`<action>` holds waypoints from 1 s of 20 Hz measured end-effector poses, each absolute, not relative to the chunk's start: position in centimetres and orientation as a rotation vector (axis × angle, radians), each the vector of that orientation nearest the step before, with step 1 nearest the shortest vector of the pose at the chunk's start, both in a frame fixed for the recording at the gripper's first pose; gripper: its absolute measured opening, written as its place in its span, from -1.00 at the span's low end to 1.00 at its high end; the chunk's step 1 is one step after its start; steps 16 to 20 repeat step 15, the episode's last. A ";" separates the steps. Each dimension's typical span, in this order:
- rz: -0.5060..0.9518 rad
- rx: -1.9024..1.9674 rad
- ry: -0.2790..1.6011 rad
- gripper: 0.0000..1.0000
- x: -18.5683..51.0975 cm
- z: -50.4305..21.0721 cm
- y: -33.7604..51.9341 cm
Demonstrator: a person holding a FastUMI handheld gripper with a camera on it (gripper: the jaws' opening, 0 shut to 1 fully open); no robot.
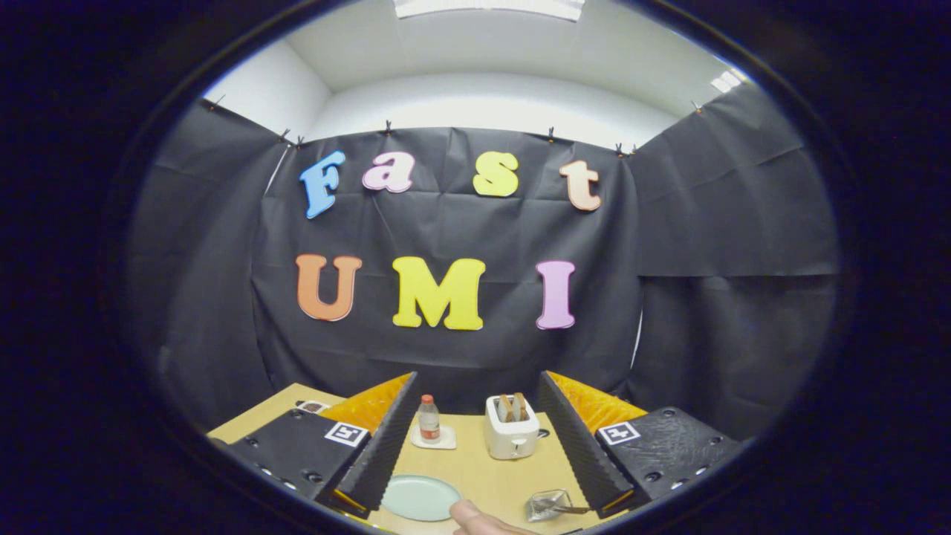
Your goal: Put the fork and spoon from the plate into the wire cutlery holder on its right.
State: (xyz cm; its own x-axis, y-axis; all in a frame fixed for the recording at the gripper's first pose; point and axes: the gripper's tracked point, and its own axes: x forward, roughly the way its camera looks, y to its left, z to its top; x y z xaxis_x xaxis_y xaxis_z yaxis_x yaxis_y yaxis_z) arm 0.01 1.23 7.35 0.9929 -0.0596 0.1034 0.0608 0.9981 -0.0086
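Note:
My gripper [477, 380] is held above the table with its two black ridged fingers [383, 446] wide apart and nothing between them. Low between the fingers lies a pale green plate [420, 496] whose visible surface looks bare. To the right of the plate, close to the right finger, stands the wire cutlery holder [546, 504]. A metal utensil handle [572, 510] sticks out of it to the right; I cannot tell which utensil it is. A person's fingertip [469, 514] shows between plate and holder.
On the wooden table [490, 475], beyond the plate, a small bottle [429, 417] with a red cap stands on a white coaster. A white toaster [511, 435] with toast in its slots stands beside it.

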 end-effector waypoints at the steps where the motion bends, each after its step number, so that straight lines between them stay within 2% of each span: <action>1: -0.063 -0.009 -0.106 0.91 0.1 7.3 1.0; 20: -0.082 0.014 -0.067 0.89 0.5 5.3 0.4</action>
